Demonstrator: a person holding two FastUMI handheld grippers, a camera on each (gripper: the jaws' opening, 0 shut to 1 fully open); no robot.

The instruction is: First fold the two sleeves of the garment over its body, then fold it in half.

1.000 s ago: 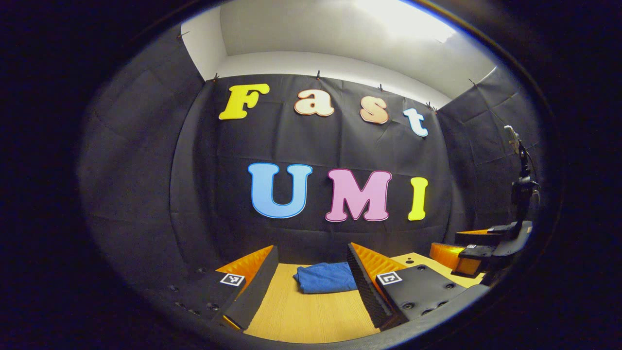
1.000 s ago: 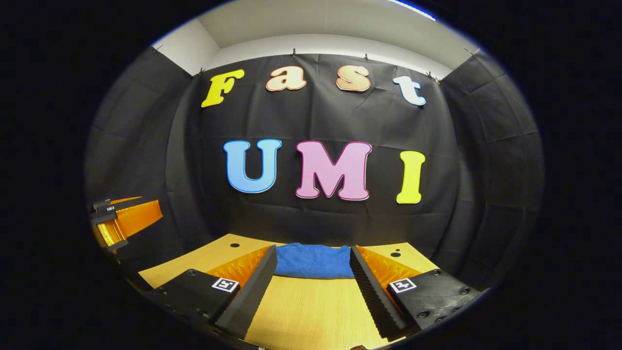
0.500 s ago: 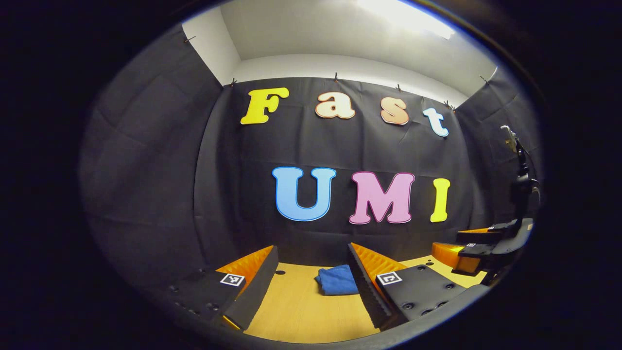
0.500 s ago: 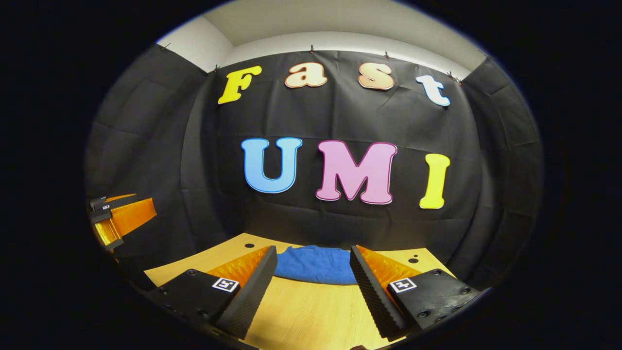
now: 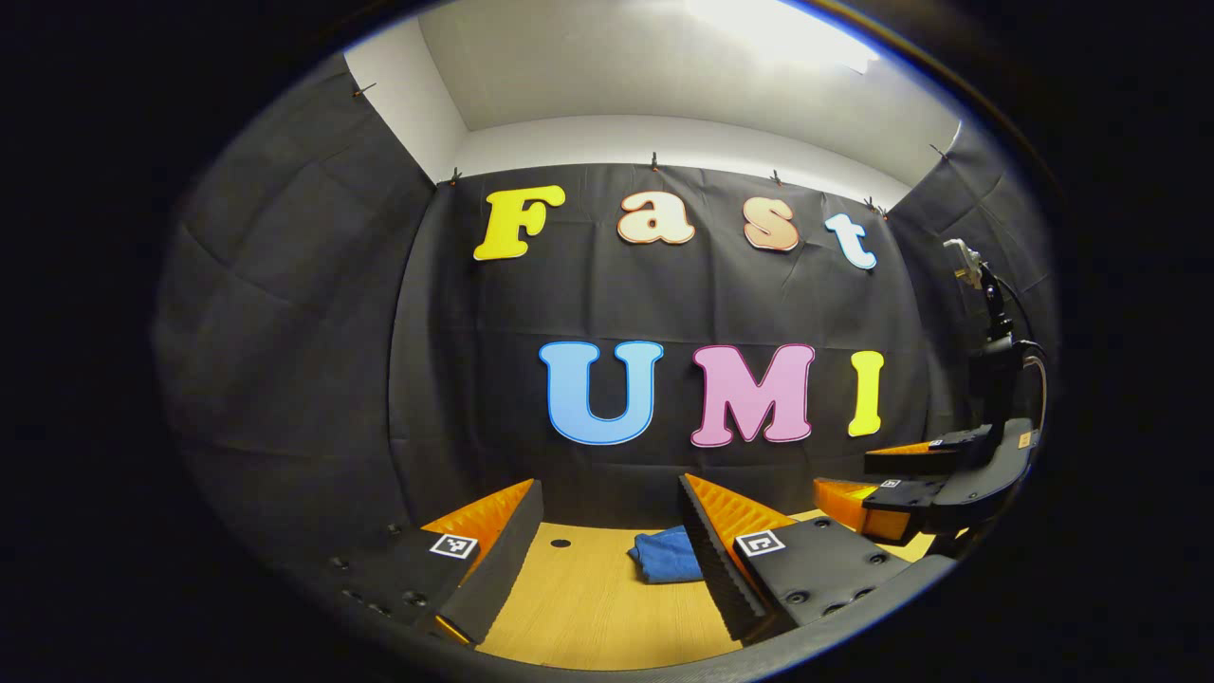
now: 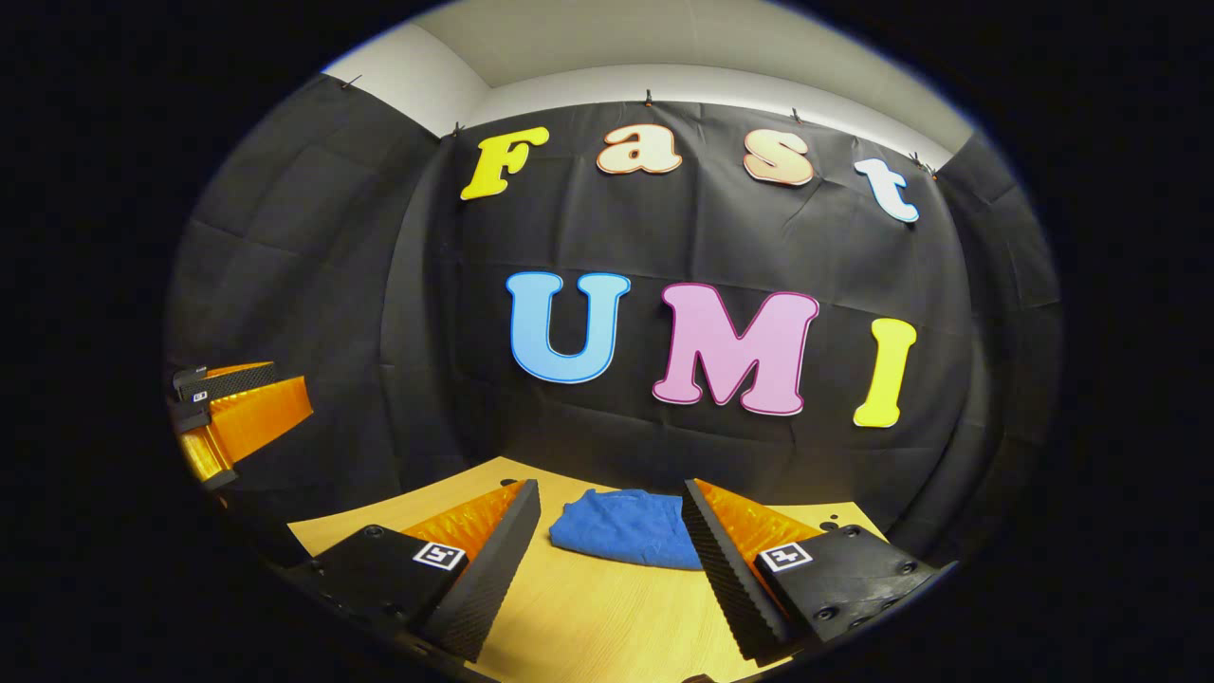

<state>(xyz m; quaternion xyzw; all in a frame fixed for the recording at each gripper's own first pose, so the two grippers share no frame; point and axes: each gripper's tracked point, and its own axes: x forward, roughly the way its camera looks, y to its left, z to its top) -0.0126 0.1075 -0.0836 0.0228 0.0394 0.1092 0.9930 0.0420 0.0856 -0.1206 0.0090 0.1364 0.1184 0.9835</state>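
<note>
1. The blue garment (image 6: 621, 528) lies on the wooden desk (image 6: 607, 617) near the booth's back wall as a compact bundle. No sleeve sticks out, and it looks already folded, so the task appears close to done or done.
2. In the left gripper view the garment (image 5: 669, 555) sits partly behind that gripper's own right finger, well ahead of the fingertips.
3. Risk, as a judgement: the bundle looks soft and rounded rather than crisp, so its upper layer could slump or spring open if nothing presses it flat. A careless pass of either gripper over it could drag a layer askew.
4. A second risk: if another fold is still needed, both grippers are raised and away from the cloth, so a blind reach could pinch just the top layer and undo the stack.
5. The left gripper (image 5: 607, 560) is spread wide, holding nothing and touching nothing.
6. The right gripper (image 6: 612, 569) is likewise released, its fingers wide apart and clear of the garment.
</note>
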